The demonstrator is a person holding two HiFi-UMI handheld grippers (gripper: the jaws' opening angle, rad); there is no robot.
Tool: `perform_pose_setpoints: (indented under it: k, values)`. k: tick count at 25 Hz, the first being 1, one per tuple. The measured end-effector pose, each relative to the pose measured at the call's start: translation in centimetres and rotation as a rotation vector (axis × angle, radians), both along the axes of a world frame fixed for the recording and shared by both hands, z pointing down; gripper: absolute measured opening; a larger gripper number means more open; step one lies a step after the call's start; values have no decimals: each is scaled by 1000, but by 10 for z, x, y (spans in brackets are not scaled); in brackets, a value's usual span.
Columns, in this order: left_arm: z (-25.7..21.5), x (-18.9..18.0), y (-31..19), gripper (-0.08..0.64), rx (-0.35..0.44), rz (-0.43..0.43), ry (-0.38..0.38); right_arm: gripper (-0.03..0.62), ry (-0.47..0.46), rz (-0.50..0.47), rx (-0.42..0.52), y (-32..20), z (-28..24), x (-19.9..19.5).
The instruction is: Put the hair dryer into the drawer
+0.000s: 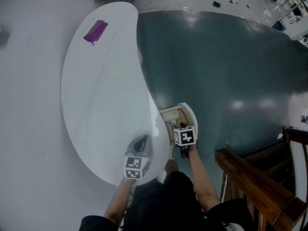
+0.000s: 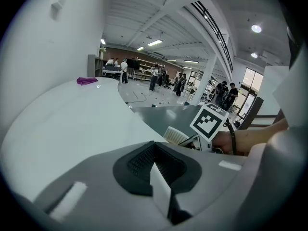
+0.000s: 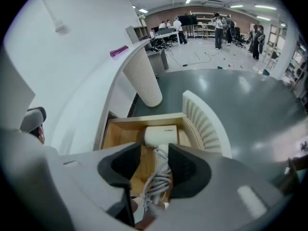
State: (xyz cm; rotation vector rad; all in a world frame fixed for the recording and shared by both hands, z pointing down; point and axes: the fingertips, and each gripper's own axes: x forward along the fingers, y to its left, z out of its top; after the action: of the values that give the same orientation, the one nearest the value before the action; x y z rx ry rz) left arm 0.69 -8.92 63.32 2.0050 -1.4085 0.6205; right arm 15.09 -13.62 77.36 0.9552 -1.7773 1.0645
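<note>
A curved white table (image 1: 96, 90) stands on glossy dark-green floor (image 1: 231, 61).

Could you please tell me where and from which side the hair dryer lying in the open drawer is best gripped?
Probably its handle, from straight above. The hair dryer lies flat in the drawer, whose wooden walls block any sideways approach. The handle is slimmer than the blocky head, and jaws closing across it would also trap the cord bunched along it.

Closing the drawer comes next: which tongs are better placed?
Right. The right tongs hang open over the wooden drawer holding the white hair dryer; the left tongs sit over the white tabletop.
</note>
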Motion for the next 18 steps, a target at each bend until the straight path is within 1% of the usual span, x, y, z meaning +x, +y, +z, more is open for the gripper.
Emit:
perform_pose_setpoints:
  k: [3, 7, 10, 15, 18]
  values:
    - [-17, 0, -1, 5, 32, 1, -4, 183, -27, -10, 51, -3, -25, -4]
    - [-34, -2, 2, 5, 63, -5, -16, 176, -82, -24, 162, -7, -66, -11]
    - [-49, -1, 4, 5, 97, -5, -23, 143, -100, -24, 239, -6, -98, -11]
    - [-73, 0, 14, 5, 128, -3, -24, 114, -125, -22, 343, 1, -149, -12]
    - [-92, 0, 18, 5, 175, -4, -26, 102, -124, -29, 426, 8, -180, -9]
